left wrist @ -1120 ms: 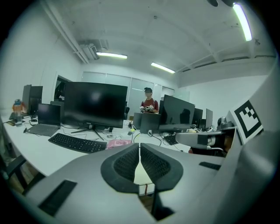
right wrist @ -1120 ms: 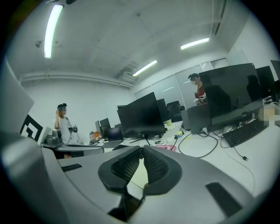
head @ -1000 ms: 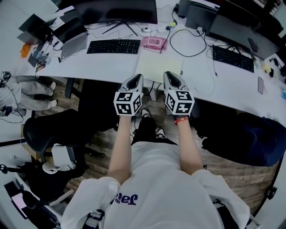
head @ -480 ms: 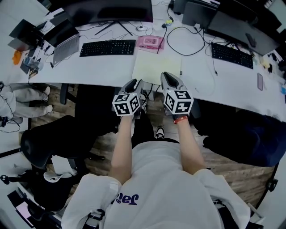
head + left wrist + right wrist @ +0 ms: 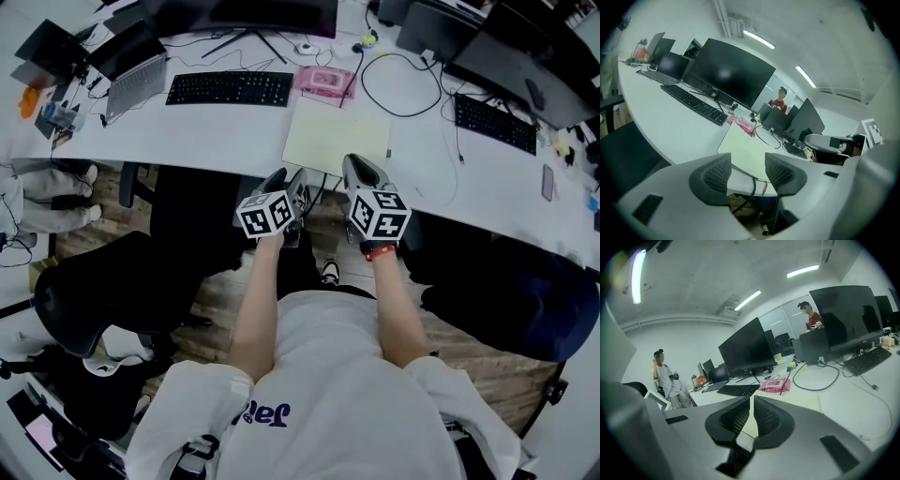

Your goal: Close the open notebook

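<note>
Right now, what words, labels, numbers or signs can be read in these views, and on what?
No text is readable.
Purple lettering on the white shirt: upside down, creased, unreadable.
Marker cubes: black-and-white square patterns, no words.
Keyboard keys, pink box: print too small.

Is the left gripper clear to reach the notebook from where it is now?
Likely yes: the notebook lies at the front of the desk, straight ahead of the left gripper, whose empty jaws are opening; nothing stands between.
</note>
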Demonstrator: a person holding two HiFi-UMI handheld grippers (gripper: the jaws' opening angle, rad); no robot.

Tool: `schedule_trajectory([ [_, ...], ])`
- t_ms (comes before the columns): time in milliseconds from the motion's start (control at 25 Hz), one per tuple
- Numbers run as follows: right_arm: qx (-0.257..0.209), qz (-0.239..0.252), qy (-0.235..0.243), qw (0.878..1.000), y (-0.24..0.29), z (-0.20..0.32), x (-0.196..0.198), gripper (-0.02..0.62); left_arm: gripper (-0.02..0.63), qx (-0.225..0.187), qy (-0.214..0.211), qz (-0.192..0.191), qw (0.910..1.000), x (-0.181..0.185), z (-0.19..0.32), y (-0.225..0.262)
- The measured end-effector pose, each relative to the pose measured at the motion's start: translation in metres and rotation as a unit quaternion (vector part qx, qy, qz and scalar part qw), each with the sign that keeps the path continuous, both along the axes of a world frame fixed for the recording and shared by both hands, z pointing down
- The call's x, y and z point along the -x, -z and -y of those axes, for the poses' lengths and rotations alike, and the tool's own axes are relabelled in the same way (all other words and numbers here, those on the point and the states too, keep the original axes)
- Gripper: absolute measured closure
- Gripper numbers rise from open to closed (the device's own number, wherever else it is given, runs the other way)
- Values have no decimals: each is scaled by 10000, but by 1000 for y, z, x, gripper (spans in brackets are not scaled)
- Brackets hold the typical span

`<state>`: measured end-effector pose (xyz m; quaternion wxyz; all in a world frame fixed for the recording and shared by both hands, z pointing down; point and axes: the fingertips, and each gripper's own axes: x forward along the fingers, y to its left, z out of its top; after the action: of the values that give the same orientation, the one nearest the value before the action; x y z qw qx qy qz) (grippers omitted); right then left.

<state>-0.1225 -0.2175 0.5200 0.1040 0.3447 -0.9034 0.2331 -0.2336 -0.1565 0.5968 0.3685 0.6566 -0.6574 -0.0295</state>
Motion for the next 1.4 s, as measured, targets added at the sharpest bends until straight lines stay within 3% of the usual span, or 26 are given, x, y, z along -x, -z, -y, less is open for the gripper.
schedule_trajectory([
  [320,204,-45,-94,9997,-17,6,7,557,348,3,386,-792,9961,17,8,-22],
  [640,450,-24,-123,9989,-33,9,16,558,347,-104,632,-1579,9854,25,22,-34],
  [1200,711,162,-279,9969,-41,18,15,558,348,-241,1056,-2444,9636,36,41,-49],
  [1400,752,211,-357,9963,-42,23,9,560,425,-258,1297,-2645,9553,38,48,-53],
])
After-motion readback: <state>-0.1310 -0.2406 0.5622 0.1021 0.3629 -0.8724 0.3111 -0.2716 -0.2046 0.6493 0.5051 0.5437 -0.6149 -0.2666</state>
